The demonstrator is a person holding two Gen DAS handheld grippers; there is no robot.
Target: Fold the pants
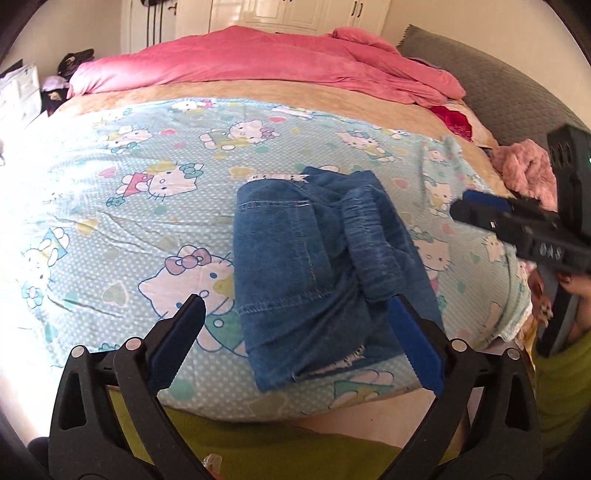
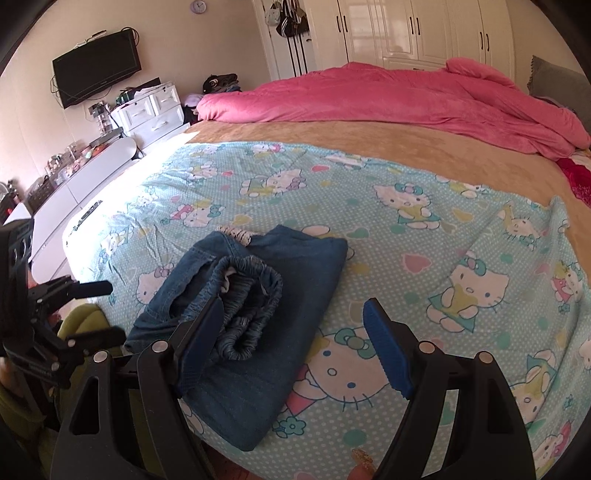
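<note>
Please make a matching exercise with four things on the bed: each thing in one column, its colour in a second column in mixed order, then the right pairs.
Things:
1. pants
2. quilt
3. cartoon sheet
4. fluffy cloth

Colours:
A. light blue with white cats
B. pale pink
C. denim blue
D. bright pink

Pairs: 1-C, 2-D, 3-A, 4-B

bed (image 2: 258, 133): pink duvet (image 2: 369, 96) | white wardrobe (image 2: 406, 33) | wall TV (image 2: 96, 66) | white drawers (image 2: 151, 109)
</note>
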